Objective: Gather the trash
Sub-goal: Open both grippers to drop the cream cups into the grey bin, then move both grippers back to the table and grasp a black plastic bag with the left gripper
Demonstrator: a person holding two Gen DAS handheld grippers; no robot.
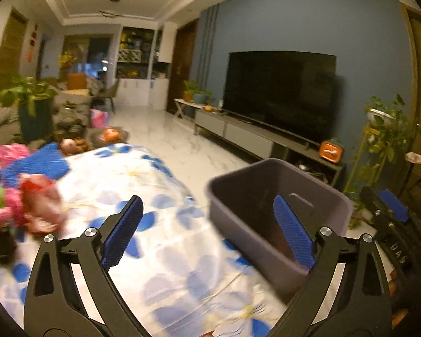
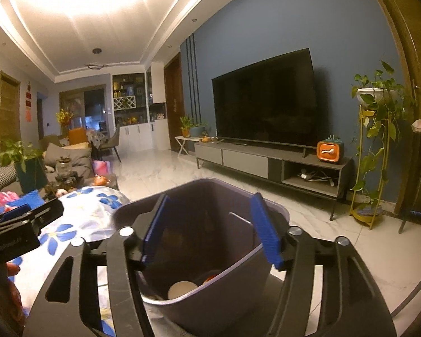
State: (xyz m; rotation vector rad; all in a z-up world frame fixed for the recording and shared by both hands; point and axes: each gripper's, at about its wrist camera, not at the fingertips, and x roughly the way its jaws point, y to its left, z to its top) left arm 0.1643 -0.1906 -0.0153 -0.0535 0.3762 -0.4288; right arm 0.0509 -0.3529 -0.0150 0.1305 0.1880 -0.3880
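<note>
Floral tablecloth (image 1: pixel 165 241), grey bin (image 2: pixel 210 303); both grippers open, empty

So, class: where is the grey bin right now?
The grey bin sits directly under the open right gripper in the right wrist view, at the flowered cloth's right edge, facing the TV.

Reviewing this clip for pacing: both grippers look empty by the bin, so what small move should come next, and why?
Probably swing the left gripper toward the red and pink wrappers on the floral cloth. Its jaws are open and empty, and the grey bin already holds some items.
</note>
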